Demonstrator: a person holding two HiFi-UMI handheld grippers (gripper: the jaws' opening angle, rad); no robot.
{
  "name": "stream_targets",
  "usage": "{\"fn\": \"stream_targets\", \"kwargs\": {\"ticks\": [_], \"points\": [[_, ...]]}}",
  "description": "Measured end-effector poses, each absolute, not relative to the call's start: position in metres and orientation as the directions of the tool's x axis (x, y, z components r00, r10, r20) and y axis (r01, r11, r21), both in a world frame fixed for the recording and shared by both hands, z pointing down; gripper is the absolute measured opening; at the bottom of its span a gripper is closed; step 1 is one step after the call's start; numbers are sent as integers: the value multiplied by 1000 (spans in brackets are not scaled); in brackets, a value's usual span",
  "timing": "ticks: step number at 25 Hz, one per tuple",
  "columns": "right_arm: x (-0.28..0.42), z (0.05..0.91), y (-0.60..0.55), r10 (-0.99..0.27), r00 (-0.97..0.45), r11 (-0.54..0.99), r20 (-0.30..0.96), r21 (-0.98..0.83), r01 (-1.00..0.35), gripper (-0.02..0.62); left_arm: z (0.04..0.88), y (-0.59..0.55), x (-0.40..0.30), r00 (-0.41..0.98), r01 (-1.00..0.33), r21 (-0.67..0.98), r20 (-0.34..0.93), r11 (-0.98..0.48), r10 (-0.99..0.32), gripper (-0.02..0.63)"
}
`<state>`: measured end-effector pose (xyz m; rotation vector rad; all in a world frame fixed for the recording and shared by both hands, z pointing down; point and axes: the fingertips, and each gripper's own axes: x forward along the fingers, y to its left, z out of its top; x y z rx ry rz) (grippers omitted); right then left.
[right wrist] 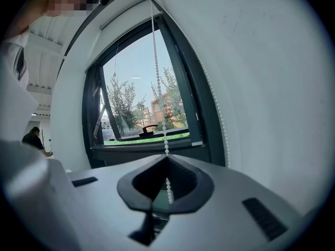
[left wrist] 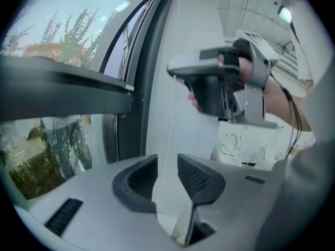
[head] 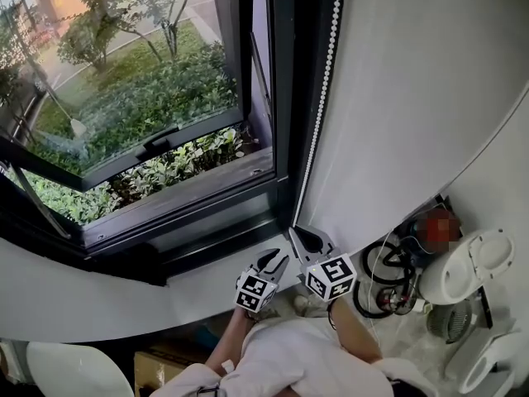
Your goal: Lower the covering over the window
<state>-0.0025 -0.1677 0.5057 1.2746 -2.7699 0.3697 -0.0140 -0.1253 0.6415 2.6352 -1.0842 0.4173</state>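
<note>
Dark metal window frame (head: 289, 98) stands just left of the white bead chain (head: 317, 98), which hangs near upright along the frame's right edge. Your right gripper (head: 297, 235) has its fingers pressed together on that chain. Your left gripper (head: 279, 261), just beside, has its fingers spread with the chain passing between. A fan (head: 467, 263) and cables (head: 385, 259) crowd your right.
</note>
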Motion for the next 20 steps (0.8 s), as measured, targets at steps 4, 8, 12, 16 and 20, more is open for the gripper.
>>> {"fn": "stream_targets", "kwargs": {"ticks": [4, 8, 12, 16, 20], "points": [[-1, 506, -167, -740, -653, 627, 162, -188, -756, -5, 570, -129, -27, 695, -711, 107, 259, -695, -671, 110], [1, 506, -166, -740, -653, 626, 161, -188, -757, -5, 490, -137, -36, 712, -700, 68, 138, -710, -689, 110], [0, 505, -164, -738, -656, 629, 161, -189, -754, -5, 422, -145, -31, 743, -669, 11, 39, -743, -669, 110], [-1, 505, -163, -736, -657, 631, 161, -189, -753, -5, 368, -155, -19, 766, -643, -52, -45, -764, -642, 110], [-2, 505, -163, -736, -657, 631, 161, -187, -753, -5, 322, -164, -9, 783, -620, -78, -116, -781, -611, 110]]}}
